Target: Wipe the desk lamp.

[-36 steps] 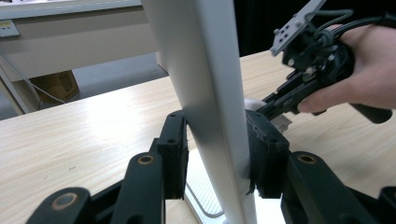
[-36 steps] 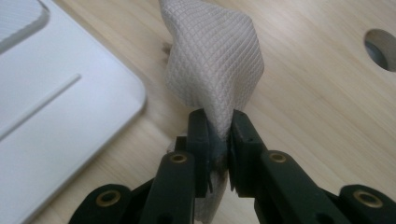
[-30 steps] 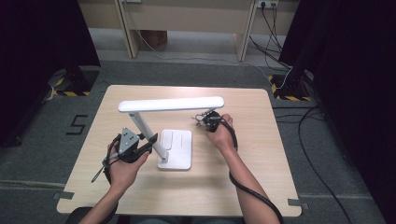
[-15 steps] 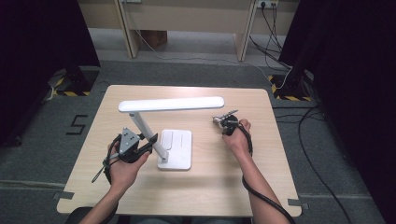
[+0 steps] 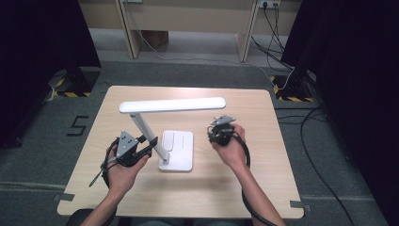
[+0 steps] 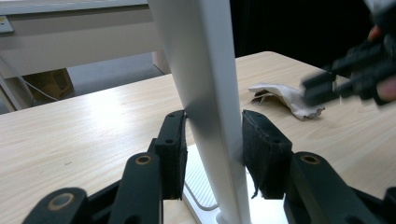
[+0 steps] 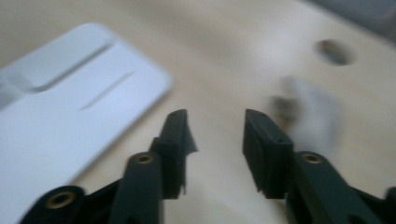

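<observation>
Lamp: white plastic desk lamp [image 5: 176, 150] stands mid-table on the light wooden table [image 5: 141, 197], base flat.
Left gripper [image 6: 212, 154]: jaws clamped on the lamp's slanted stem.
Right gripper [image 7: 215, 149]: jaws have just been opening, nothing between them.
Nearby: crumpled grey-white cloth [image 6: 285, 99] beside the base, unobstructed.

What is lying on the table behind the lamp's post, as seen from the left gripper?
A crumpled whitish cloth lies on the table behind the lamp post, with the right gripper blurred above it. The post covers the cloth's near edge, if it extends that far.
</observation>
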